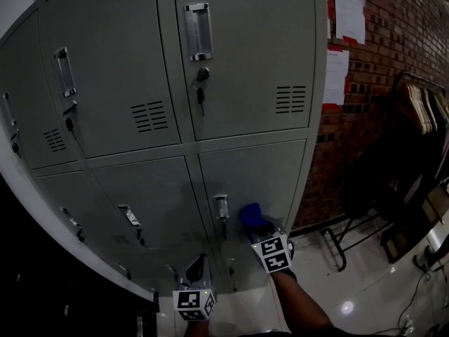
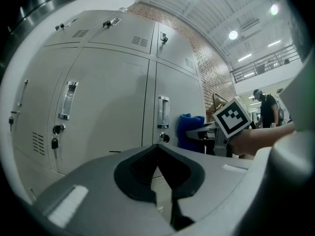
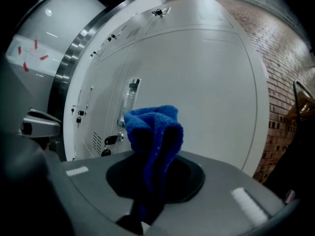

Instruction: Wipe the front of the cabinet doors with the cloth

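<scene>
The right gripper (image 1: 262,228) is clenched on the blue cloth (image 1: 250,215), which is close against the lower right locker door (image 1: 277,170), beside its handle (image 1: 222,207). The left gripper (image 1: 197,267) hangs lower, its jaws pressed together on nothing.

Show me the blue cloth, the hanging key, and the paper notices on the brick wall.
blue cloth (image 3: 157,127): right gripper view, on its bunched upper fold.
key (image 1: 200,97): head view, on the part hanging below the lock.
paper notices (image 1: 349,12): head view, on the upper sheet.
</scene>
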{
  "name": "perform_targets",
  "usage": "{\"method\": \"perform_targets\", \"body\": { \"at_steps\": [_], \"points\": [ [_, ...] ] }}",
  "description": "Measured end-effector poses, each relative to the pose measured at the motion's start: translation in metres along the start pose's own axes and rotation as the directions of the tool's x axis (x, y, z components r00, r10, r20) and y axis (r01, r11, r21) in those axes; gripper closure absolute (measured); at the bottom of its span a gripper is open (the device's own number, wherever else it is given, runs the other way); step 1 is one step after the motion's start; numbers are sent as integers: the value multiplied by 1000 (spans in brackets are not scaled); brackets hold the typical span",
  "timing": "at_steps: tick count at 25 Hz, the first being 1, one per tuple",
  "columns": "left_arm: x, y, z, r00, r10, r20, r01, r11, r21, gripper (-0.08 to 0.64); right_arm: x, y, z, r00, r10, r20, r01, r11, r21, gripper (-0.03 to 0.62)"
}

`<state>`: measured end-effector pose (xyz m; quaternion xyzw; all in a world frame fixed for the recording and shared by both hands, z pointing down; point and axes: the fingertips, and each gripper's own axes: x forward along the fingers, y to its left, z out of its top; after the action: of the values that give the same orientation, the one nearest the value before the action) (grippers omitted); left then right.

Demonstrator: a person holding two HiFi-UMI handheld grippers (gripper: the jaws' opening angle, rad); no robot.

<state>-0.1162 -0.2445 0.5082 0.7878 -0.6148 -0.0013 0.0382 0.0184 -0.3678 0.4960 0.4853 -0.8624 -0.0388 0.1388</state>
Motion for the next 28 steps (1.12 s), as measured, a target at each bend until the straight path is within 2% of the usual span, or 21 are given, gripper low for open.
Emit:
{"method": "perform_targets", "body": {
  "at_steps": [5,10,14,16,24,28],
  "points": [
    [8,-17,6,999,-30,14,30,1000,3,544,-14,-36,-12,996,-83,-14,83,997,-5,531],
    [16,-28,5,999,-41,20,41,999,10,545,-28,-77,-27,986,-164,-39,165,986,28,532],
    [20,-36,4,1000,-29,8,29,997,65,545,-39,-104,-42,973,-218,-77,223,974,52,532],
    [23,-40,2,999,-31,6,31,997,65,544,-43,-114,-47,968,-236,-83,241,969,54,532],
    [28,-48,-4,1000,-21,11,21,999,33,545,-60,-125,-63,966,-252,-53,255,965,65,532],
    [26,-47,-4,1000,-9,22,9,1000,21,545,-60,-115,-85,972,-224,-71,229,971,72,532]
  ]
}}
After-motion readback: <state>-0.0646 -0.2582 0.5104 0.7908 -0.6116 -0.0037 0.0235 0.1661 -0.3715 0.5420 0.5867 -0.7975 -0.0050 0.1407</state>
